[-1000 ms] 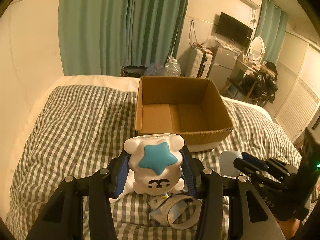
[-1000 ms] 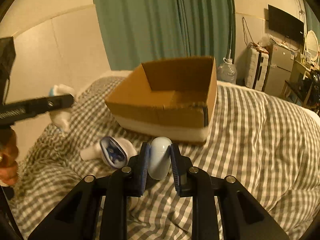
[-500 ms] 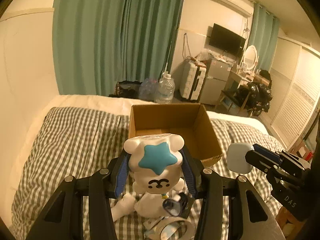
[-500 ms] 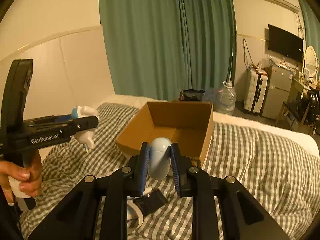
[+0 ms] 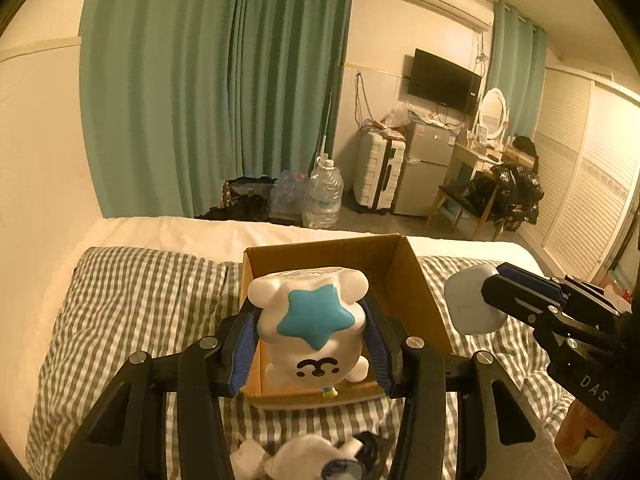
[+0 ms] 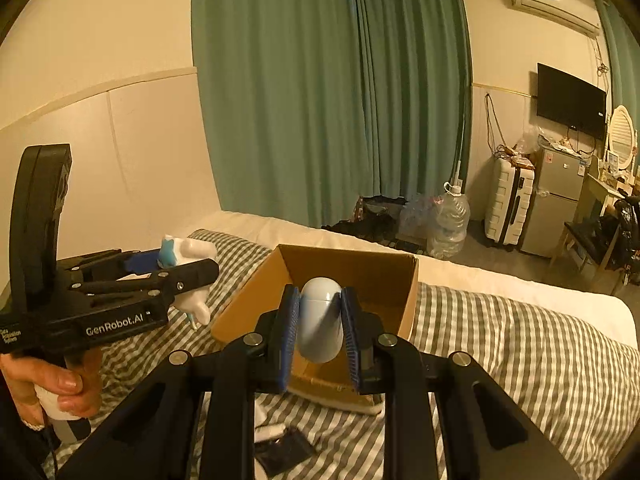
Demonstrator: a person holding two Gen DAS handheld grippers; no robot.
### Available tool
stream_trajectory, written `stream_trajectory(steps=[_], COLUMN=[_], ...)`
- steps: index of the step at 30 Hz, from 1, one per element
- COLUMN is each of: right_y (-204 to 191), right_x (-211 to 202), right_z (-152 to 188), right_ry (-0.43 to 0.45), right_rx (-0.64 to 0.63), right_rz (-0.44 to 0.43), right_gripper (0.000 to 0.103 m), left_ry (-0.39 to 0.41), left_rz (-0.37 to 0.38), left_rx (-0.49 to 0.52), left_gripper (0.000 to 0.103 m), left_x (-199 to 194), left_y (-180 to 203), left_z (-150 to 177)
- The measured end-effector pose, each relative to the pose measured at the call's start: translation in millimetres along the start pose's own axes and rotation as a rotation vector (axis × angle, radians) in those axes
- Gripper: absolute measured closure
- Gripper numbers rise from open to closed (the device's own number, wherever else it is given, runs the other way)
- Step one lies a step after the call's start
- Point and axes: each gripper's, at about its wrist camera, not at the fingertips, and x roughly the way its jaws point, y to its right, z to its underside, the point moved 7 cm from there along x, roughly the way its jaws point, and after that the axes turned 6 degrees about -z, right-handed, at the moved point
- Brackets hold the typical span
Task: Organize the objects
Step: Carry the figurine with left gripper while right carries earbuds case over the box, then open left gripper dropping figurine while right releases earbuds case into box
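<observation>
Cardboard box (image 5: pixel 416 280) at frame centre is sitting open-topped; bear toy (image 5: pixel 310 326) is blocking the left gripper's (image 5: pixel 312 344) view of its floor.

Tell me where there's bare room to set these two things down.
The cardboard box shows a bare floor. The checked duvet right of the box and the stretch left of it are free. The near strip is crowded: a white plush and a dark packet.

Glossy white plastic toy (image 5: pixel 310 330); smooth pale-blue plastic case (image 6: pixel 320 326); matt brown cardboard box (image 5: pixel 420 296); soft checked cloth quilt (image 5: pixel 132 304).
</observation>
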Motion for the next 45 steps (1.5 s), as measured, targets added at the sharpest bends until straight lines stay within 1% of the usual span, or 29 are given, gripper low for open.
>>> stream_trajectory(steps=[7,15,22,27,30,32,33,34,35,36,39,42,43,45], right_y=[13.2,30.5,49.5,56.1,58.1,59.5,60.4,61.5,61.8,62.6,64.5,63.4,61.9,57.8], right_x=[38.9,88.7,118.5,132.1,135.9,135.9,135.3,133.7,131.9,127.4,115.3,99.7,94.3,84.8], right_z=[-0.7,15.2,32.9,48.8,53.7,52.8,51.9,50.6,48.5,46.0,37.6,28.2,24.6,17.7], right_ry=[-0.034,-0.101,-0.133,-0.17,-0.2,-0.21,-0.211,-0.209,-0.205,-0.193,-0.176,-0.153,-0.143,-0.124], right_rx=[0.009,0.015,0.025,0.032,0.016,0.019,0.023,0.027,0.03,0.034,0.04,0.045,0.045,0.04], right_rz=[-0.011,-0.013,-0.004,0.004,0.012,0.014,0.017,0.02,0.022,0.026,0.046,0.063,0.07,0.081], right_gripper=[0.082,0.082,0.082,0.082,0.082,0.082,0.082,0.082,0.082,0.082,0.082,0.081,0.079,0.066], left_ry=[-0.027,-0.086,-0.183,-0.207,-0.211,-0.222,-0.226,-0.228,-0.223,-0.213,-0.177,-0.153,-0.143,-0.122], left_rz=[-0.005,-0.011,-0.014,-0.017,-0.024,-0.033,-0.034,-0.033,-0.036,-0.043,-0.065,-0.06,-0.058,-0.06], left_rx=[0.002,0.018,0.04,0.042,0.062,0.07,0.069,0.065,0.062,0.063,0.075,0.066,0.064,0.063], left_gripper=[0.054,0.054,0.054,0.054,0.054,0.051,0.048,0.038,0.033,0.025,0.024,0.024,0.023,0.023], left_x=[38.8,90.2,134.6,147.3,149.6,151.0,150.5,148.9,146.7,143.0,127.3,109.1,102.0,87.3], left_y=[1.9,3.7,6.7,9.3,13.3,14.6,14.7,14.8,13.9,13.1,9.9,7.3,6.7,5.6], left_z=[1.4,11.7,42.7,51.1,52.1,52.7,52.4,51.6,49.7,47.6,38.6,28.9,25.9,19.5])
